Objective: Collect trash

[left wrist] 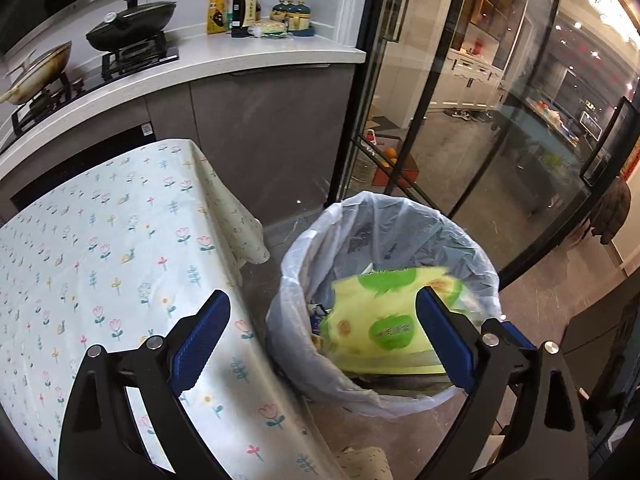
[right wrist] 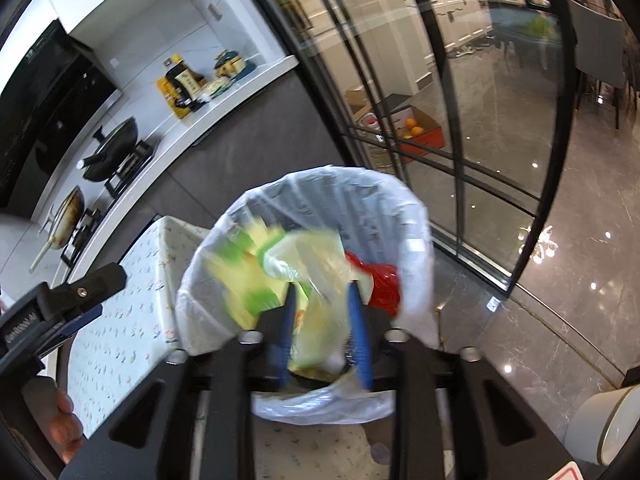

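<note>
**Both grippers hanging over the bin, trash dropping in**

The trash bin (left wrist: 384, 304), lined with a pale plastic bag, is standing on the grey floor just beside the corner of the table with the flowered cloth (left wrist: 100, 248), and everything here is being placed from that bin. Inside it, a yellow-and-green wrapper (left wrist: 376, 328) is lying tilted across the opening, with a red piece (right wrist: 384, 280) toward the far right wall.

The left gripper (left wrist: 320, 336) is hovering above the bin's near rim with its jaws standing wide and nothing between them; one blue pad is sitting over the table edge, the other over the bin.

The right gripper (right wrist: 322, 328) is pointing down into the bin's mouth, jaws partly apart. A clear plastic bag (right wrist: 320, 300) is showing blurred between its pads, long axis running away from the gripper toward the bin's centre; I cannot tell whether the pads are pressing on it. This hand looks nearer the trash, so letting go directly above the opening seems the step in hand.
</note>
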